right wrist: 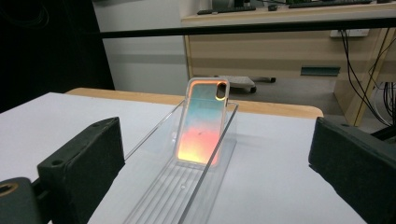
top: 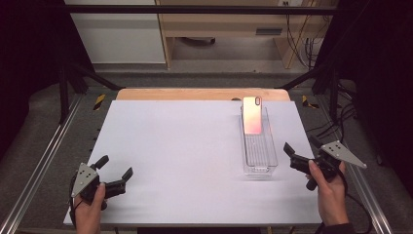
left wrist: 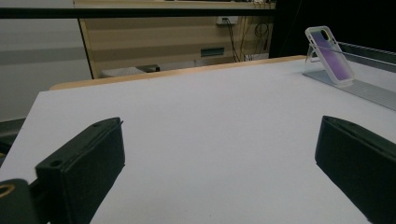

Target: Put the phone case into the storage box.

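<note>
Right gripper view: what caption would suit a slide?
Open tongs face an iridescent phone case leaning upright in a clear tray.

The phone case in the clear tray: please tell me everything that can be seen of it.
The phone case is a slim rectangle with rounded corners, a pale see-through rim and an oval camera hole near its top corner. Its shiny back shifts from teal at the top to orange below; in the left gripper view it looks purple. It stands tilted, its bottom edge on the ribbed floor of the clear tray and its top leaning on the tray's far end. Neither claw touches it.
</note>
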Motion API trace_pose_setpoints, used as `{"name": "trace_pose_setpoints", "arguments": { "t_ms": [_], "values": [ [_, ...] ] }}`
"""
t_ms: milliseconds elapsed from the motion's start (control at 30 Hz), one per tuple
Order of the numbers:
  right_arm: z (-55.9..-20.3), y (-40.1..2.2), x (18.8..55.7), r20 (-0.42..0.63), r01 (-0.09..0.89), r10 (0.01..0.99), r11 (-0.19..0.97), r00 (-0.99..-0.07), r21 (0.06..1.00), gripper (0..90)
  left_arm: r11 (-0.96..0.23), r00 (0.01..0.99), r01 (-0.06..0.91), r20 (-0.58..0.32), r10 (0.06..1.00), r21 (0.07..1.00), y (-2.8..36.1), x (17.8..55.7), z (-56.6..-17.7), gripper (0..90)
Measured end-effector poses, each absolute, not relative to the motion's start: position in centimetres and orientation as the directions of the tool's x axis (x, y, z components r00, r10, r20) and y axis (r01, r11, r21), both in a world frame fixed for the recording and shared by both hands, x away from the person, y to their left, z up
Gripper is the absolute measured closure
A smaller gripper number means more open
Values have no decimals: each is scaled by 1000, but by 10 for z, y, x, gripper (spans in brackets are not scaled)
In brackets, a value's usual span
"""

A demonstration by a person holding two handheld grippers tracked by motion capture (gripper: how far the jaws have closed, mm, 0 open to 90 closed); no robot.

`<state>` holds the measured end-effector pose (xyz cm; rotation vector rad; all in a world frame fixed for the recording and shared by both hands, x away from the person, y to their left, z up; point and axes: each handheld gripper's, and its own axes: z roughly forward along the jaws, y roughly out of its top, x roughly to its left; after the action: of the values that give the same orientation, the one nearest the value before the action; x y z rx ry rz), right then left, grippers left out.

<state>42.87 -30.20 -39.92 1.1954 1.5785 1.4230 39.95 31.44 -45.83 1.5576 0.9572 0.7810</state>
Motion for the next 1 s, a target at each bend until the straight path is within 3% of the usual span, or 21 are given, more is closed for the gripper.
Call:
{"name": "trace_pose_setpoints", "arguments": {
  "t_ms": [1000],
  "values": [
    [-432,-298,406,74,182,918,-2,-389,983,32,-95,472,170,4,881,981,311,399,-459,11]
  ]
}}
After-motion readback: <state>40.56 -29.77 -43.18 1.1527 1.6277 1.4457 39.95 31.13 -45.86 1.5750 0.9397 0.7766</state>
